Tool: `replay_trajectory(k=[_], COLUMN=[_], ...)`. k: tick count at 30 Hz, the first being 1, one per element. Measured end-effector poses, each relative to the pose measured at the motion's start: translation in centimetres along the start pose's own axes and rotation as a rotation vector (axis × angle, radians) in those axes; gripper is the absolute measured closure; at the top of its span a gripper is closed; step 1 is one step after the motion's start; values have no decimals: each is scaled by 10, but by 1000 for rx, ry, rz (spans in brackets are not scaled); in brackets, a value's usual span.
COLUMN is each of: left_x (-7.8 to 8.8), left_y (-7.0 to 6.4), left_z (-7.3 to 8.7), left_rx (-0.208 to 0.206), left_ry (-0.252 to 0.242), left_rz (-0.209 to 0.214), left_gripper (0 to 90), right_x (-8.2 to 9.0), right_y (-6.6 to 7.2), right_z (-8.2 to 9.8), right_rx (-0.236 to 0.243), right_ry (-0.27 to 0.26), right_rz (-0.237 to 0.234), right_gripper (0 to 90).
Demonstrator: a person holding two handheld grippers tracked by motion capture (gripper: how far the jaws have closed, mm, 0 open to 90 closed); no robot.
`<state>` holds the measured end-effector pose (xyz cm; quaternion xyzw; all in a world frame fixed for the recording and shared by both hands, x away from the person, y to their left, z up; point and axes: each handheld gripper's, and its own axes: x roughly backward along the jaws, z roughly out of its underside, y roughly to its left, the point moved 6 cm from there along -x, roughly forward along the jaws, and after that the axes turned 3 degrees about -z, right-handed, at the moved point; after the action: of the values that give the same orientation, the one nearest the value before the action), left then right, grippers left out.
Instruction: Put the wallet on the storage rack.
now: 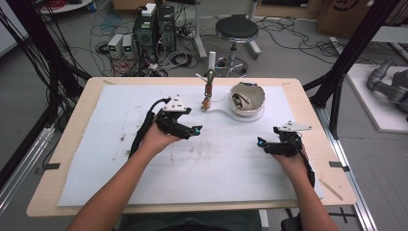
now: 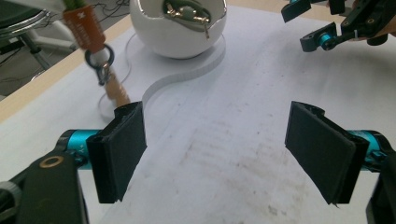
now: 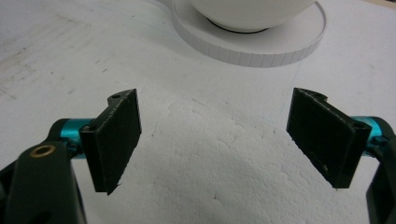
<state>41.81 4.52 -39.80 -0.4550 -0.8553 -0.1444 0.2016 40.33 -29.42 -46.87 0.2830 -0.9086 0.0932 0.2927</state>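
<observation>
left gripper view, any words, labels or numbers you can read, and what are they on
Orange tag hanging by the white egg-shaped bowl: pale marks on it, too blurred to read.
Left gripper, teal part beside its left pad: small pale marks, too small to read.
Cardboard box on the floor in the high view: dark print, cut off and not readable.
No other text can be read.

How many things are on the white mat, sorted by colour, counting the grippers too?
White: 2, the broken egg-shaped bowl and the curved base under it.
Orange: 1, the tag hanging on the stand, with a metal ring.
Black: 2, the left gripper and the right gripper.
Total: 5.
</observation>
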Motion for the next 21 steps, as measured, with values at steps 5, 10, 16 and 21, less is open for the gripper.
replay_trajectory(k=[5,10,16,21], left_x=[17,32,53,68], left_y=[1,2,5,6], left_z=[17,32,48,61], left_rx=[10,45,73,85], left_ry=[-25,-41,-47,-56], left_rz=[-8,-19,-28,-52], left_gripper=[204,204,205,205], right_x=[0,-1,-1,-2], right_y=[0,-1,-1,-1], right_z=[-1,-1,-1,-1], right_rx=[4,-2,-1,-2], right_ry=[-6,-8,-9,-10], right_rz=[-2,-3,-6,-8], right_gripper=[181,182,181,181])
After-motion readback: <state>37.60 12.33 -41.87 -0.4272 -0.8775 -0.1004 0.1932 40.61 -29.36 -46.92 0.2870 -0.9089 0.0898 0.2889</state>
